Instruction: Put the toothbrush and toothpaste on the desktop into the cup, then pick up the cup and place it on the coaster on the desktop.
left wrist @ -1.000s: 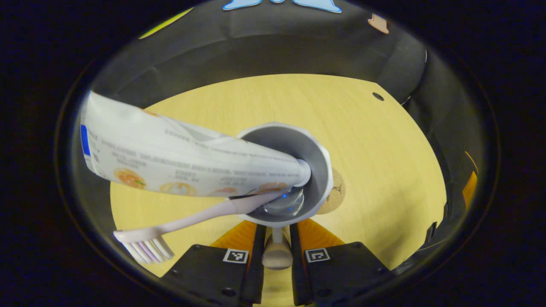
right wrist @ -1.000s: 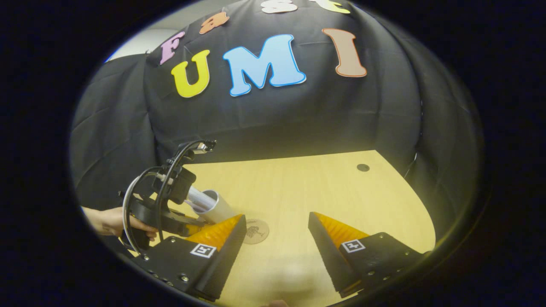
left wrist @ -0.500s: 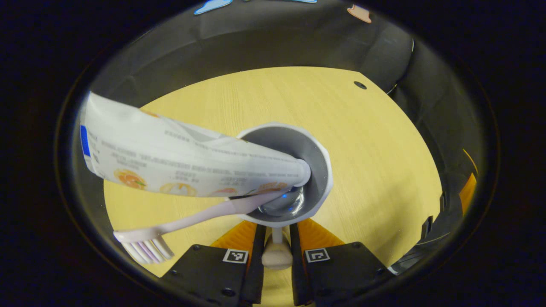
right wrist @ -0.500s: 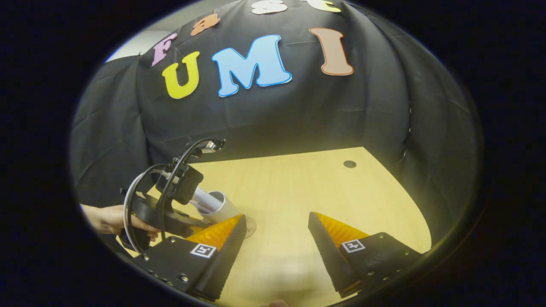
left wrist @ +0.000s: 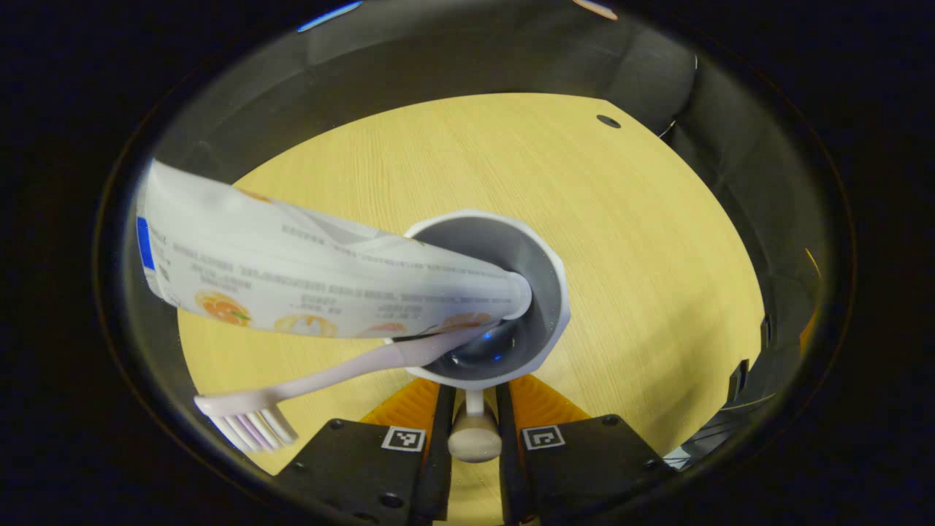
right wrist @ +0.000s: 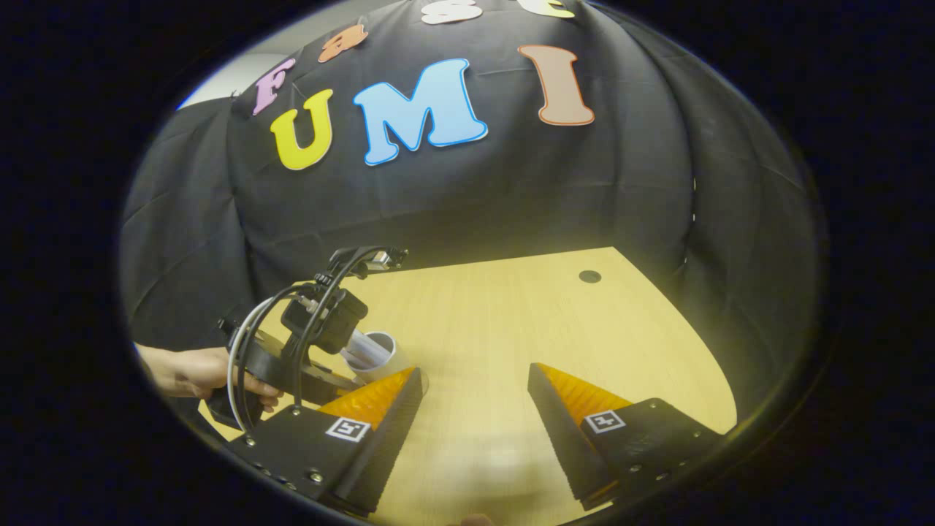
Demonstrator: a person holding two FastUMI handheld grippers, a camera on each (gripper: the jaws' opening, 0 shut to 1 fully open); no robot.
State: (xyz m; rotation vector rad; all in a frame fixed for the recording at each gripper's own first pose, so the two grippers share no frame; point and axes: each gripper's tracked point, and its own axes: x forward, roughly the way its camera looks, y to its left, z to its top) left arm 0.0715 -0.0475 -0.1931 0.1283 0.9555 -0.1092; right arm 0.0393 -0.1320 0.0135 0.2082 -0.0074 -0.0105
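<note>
Both fingers of the left gripper (left wrist: 475,398) still clamp the cup (left wrist: 544,343), now hiding the coaster.

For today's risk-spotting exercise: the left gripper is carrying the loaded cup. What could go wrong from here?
1. The toothpaste and toothbrush lean far over one side of the cup, so a tilt could tip them out.
2. The left gripper holds only the cup's thin handle, so the cup might swing or slip.

Left claw (left wrist: 473,398) clamped; right claw (right wrist: 475,391) agape
</note>
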